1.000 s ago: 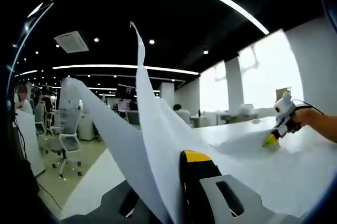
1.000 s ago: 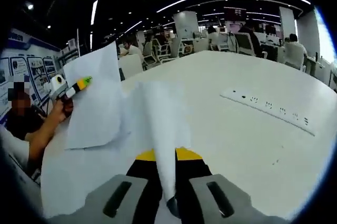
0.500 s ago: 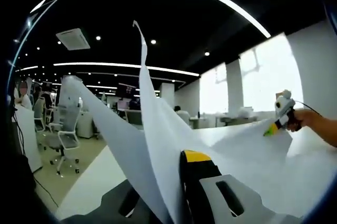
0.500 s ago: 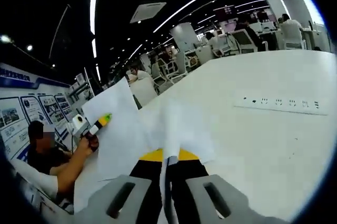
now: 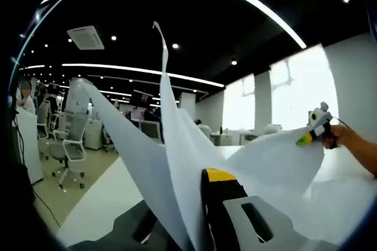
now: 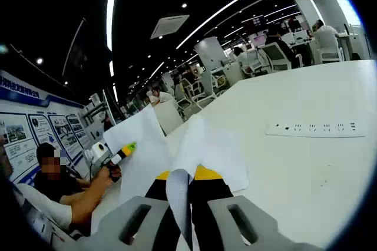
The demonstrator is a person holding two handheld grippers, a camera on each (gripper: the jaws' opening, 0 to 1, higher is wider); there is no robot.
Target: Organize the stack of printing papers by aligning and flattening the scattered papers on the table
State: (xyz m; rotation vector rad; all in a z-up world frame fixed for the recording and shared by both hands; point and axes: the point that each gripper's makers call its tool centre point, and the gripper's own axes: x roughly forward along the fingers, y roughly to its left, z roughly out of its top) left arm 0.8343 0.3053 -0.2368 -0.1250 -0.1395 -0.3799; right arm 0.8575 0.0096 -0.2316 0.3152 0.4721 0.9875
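White printing papers (image 5: 177,145) rise steeply from between the jaws of my left gripper (image 5: 194,210), which is shut on them. The sheets stretch across to my right gripper (image 5: 303,140), held by a hand at the right and pinching the far corner above the table. In the right gripper view my right gripper (image 6: 179,183) is shut on the papers (image 6: 212,148), which curl up between its yellow-tipped jaws. At the left of that view a hand holds my left gripper (image 6: 128,147) against another raised sheet edge.
The white table (image 6: 306,168) runs wide to the right, with a white power strip (image 6: 312,128) lying on it. Office chairs (image 5: 68,154) stand off the table's left edge. Seated people and desks (image 6: 265,45) are far behind.
The right gripper has lifted from the table surface with the paper corner, so the sheets now hang raised between both grippers. Both cameras have tilted upward.
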